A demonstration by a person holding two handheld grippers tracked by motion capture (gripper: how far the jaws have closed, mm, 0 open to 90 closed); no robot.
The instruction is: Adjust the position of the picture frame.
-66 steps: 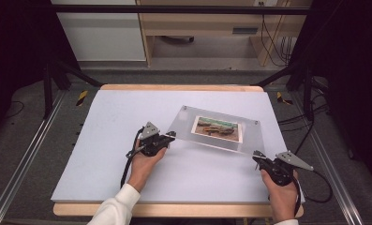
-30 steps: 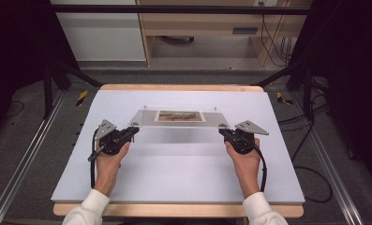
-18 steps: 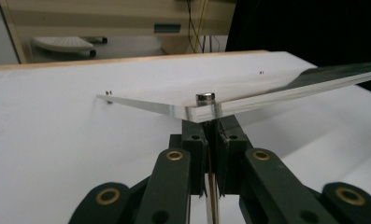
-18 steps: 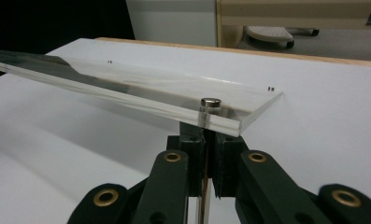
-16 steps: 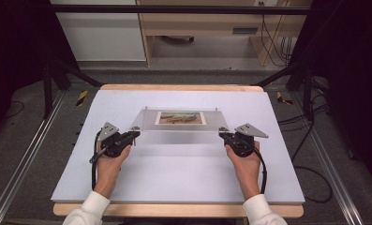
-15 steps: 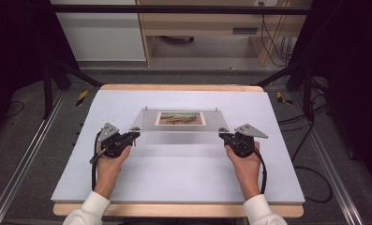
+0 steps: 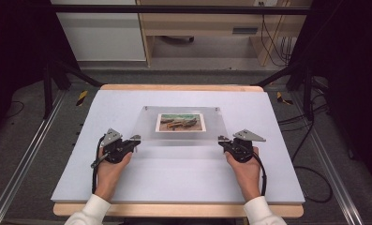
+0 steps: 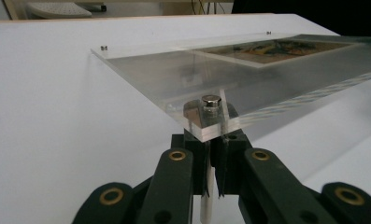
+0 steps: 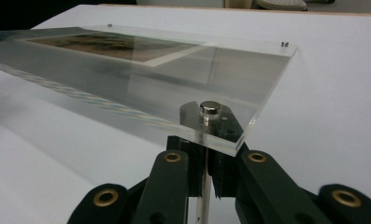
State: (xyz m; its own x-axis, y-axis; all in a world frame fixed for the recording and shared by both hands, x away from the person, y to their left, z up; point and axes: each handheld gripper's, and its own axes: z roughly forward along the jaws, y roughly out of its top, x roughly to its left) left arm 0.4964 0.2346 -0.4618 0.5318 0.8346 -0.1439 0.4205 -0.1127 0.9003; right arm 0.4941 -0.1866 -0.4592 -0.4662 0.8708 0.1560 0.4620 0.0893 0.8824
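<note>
High view: a clear acrylic frame (image 7: 181,126) holding a landscape print (image 7: 180,122) was raised at its near edge over the white table (image 7: 174,178).
Grip: left gripper (image 8: 210,156) and right gripper (image 9: 206,161) each clenched a near corner.
Progress: lift apparently under way; placing left to do.
Unclear: whether the far edge touched the table.

Left hand-held gripper (image 7: 136,138) and right hand-held gripper (image 7: 220,139) seem clamped shut, forearms reaching forward in parallel.
</note>
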